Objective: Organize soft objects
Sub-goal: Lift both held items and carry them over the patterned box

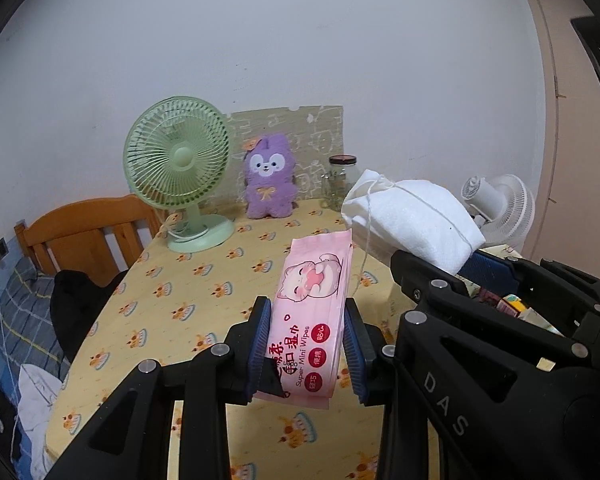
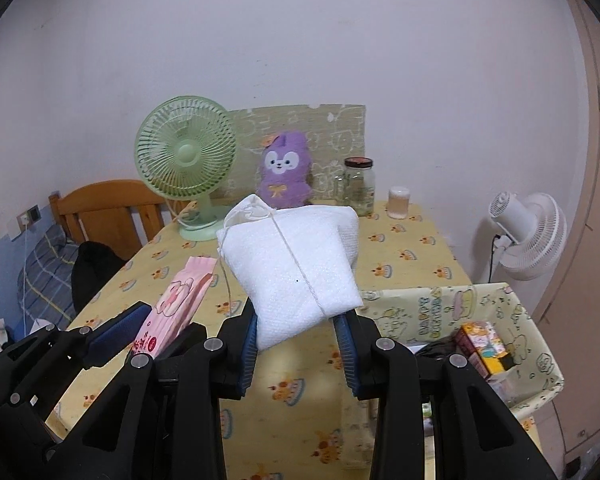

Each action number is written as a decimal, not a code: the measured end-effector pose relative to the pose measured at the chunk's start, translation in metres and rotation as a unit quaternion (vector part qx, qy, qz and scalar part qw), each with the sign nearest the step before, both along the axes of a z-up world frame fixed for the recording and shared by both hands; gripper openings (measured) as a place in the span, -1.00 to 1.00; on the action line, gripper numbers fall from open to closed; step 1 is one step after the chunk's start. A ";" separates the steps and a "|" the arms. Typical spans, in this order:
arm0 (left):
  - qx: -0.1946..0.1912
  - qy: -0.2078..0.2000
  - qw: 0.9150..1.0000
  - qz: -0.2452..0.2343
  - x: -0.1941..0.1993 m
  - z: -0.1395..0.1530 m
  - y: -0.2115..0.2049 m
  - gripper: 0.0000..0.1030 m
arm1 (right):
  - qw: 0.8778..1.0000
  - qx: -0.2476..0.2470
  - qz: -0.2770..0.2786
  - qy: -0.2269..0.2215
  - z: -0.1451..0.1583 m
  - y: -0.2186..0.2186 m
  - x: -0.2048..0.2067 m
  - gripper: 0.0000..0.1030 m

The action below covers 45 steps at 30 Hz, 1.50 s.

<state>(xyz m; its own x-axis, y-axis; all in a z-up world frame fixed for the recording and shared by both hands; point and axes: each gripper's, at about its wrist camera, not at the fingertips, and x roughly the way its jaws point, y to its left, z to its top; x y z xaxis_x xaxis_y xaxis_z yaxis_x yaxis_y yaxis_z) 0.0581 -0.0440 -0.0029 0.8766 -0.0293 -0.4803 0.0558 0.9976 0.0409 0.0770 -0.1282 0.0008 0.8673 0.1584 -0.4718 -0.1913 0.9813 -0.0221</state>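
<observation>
Soft items are held one per gripper above the table point(image 1: 204, 280), which is covered by a yellow patterned cloth. The pink wipes pack point(image 1: 314, 312) is clamped between the blue pads of the left gripper point(image 1: 306, 346), with the jaws closed to the width of the pack. The pack is raised clear of the cloth, its printed face upward and its far end pointed at the wall. Just beside it, to the right, the white cloth bundle point(image 2: 296, 264), tied with thin string, is gripped at its near end by the right gripper point(image 2: 296, 354); the jaws are closed against its sides. A fabric-lined storage box point(image 2: 540, 344) holding small cartons is seen to the right of the table. At the far edge, against the wall, a green desk fan point(image 2: 186, 160), a purple plush toy point(image 2: 286, 172) and a glass jar point(image 2: 359, 184) are set in a row. A white fan point(image 2: 532, 232) is positioned beyond the box.
</observation>
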 end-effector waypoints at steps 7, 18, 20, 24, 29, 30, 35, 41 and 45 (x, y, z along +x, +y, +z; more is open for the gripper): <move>0.004 -0.003 1.000 -0.016 0.008 0.001 -0.021 -0.31 | 1.000 0.005 -0.022 -0.004 0.001 -0.024 0.004 -0.26; 0.008 0.002 0.999 -0.049 0.023 -0.004 -0.055 -0.31 | 0.998 0.004 -0.056 -0.002 -0.002 -0.059 0.011 -0.26; 0.008 0.003 0.998 -0.054 0.026 -0.004 -0.061 -0.31 | 0.998 0.003 -0.063 -0.002 -0.002 -0.065 0.013 -0.26; 0.009 0.005 0.998 -0.063 0.029 -0.005 -0.072 -0.31 | 0.997 0.002 -0.072 -0.001 -0.002 -0.074 0.017 -0.26; 0.008 0.003 0.997 -0.074 0.032 -0.006 -0.083 -0.31 | 0.997 0.002 -0.081 -0.003 -0.003 -0.087 0.019 -0.26; 0.006 0.005 0.997 -0.077 0.033 -0.007 -0.086 -0.31 | 0.997 0.003 -0.083 -0.002 -0.004 -0.090 0.019 -0.26; 0.001 0.014 0.996 -0.090 0.040 -0.010 -0.095 -0.31 | 0.996 0.004 -0.093 0.001 -0.006 -0.101 0.023 -0.26; 0.001 0.024 0.994 -0.103 0.049 -0.015 -0.106 -0.31 | 0.994 0.007 -0.106 0.009 -0.012 -0.114 0.030 -0.26; 0.004 0.032 0.993 -0.112 0.054 -0.020 -0.115 -0.31 | 0.993 0.009 -0.114 0.015 -0.017 -0.123 0.033 -0.26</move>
<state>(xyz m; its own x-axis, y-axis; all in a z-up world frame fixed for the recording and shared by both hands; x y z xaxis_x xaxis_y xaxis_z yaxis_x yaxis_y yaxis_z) 0.1119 -0.1587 -0.0233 0.8161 -0.2161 -0.5360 0.2785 0.9597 0.0371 0.1102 -0.2507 -0.0164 0.8668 -0.0329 -0.4976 0.0367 0.9993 -0.0022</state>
